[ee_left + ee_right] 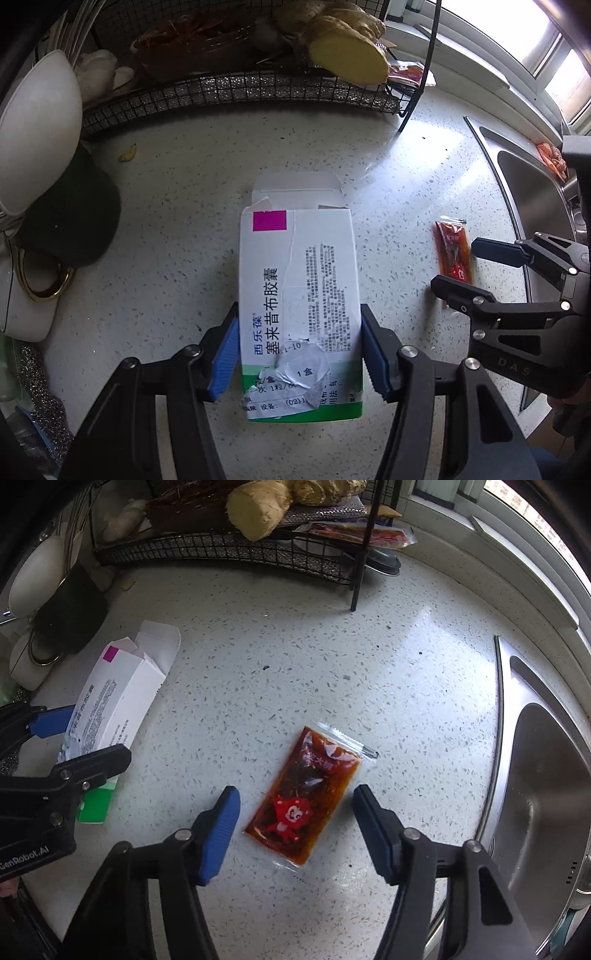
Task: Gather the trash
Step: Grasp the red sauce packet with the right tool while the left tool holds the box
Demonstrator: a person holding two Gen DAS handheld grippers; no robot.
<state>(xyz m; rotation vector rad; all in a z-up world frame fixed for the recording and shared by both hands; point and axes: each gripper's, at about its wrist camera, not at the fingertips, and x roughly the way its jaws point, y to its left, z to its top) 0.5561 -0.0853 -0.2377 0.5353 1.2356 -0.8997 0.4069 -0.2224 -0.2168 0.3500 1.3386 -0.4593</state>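
On the speckled white stone bench (332,657), I had two bits of trash lined up. My left hand-held gripper (299,354) sat with its blue pads touching either long side of the torn white-and-green cardboard medicine box (299,306), which lay flat, its opened flap pointing to the far side. I judged the pads closed on it, though how firmly I could not tell. The box looked light and hollow, so I judged it would crush under a hard squeeze; the sides near its closed near end seemed the stiffest place to hold.

To the right, near the steel sink (546,775), lay the clear plastic sachet of red-brown sauce (306,797). My right hand-held gripper (295,834) hung over it with fingers spread apart, touching nothing. I reckoned the sachet soft and slippery, best pinched across its narrow width.
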